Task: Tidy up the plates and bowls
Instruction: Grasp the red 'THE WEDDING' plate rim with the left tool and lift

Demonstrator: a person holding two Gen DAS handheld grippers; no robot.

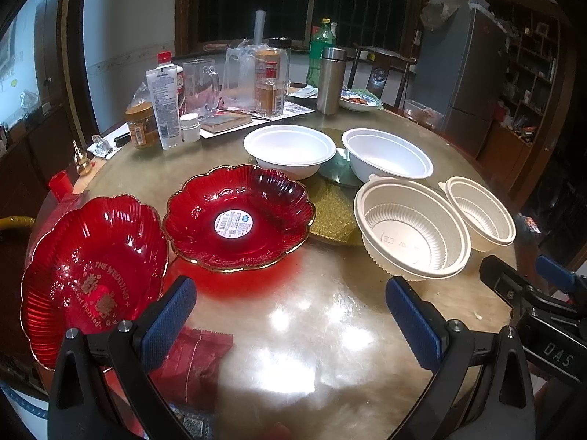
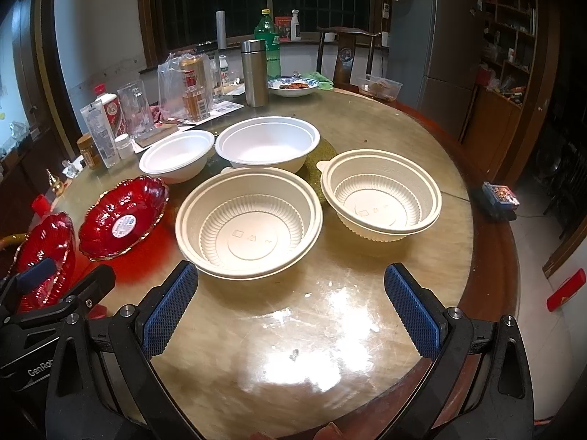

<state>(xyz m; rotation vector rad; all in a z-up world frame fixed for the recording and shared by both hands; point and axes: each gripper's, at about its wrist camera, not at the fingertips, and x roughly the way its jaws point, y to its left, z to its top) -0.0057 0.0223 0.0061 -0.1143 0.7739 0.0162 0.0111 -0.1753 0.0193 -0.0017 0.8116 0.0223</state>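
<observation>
Left gripper (image 1: 290, 315): jaws spread wide, holding nothing, blue ribbed pads, hovering over the bare glossy tabletop (image 1: 293, 330).
Right gripper (image 2: 286, 308): jaws likewise spread wide and empty, above the same round tabletop.

Red wedding plate (image 1: 88, 278): translucent, scalloped, gold-rimmed, gilt lettering; tilted at the tabletop's near left edge, just beside the left gripper's left finger. Empty.
Red packet (image 1: 194, 359): lying flat below that plate.
Red sticker plate (image 1: 238, 218): same fluted form, round label at centre; flat, ahead of the left gripper. Empty.
Large ribbed bowl (image 2: 249, 225): cream plastic, fluted wall, empty; directly ahead of the right gripper's left finger.
Small ribbed bowl (image 2: 381, 196): same make, tabbed rim, empty; just right of the large one.
Smooth white bowl (image 2: 176, 156) and deep white bowl (image 2: 268, 145): plain, empty, side by side behind the ribbed pair.
Far edge: steel flask (image 2: 254, 73), green bottle (image 2: 269, 46), a patterned dish (image 2: 293, 86) with dark food.
</observation>
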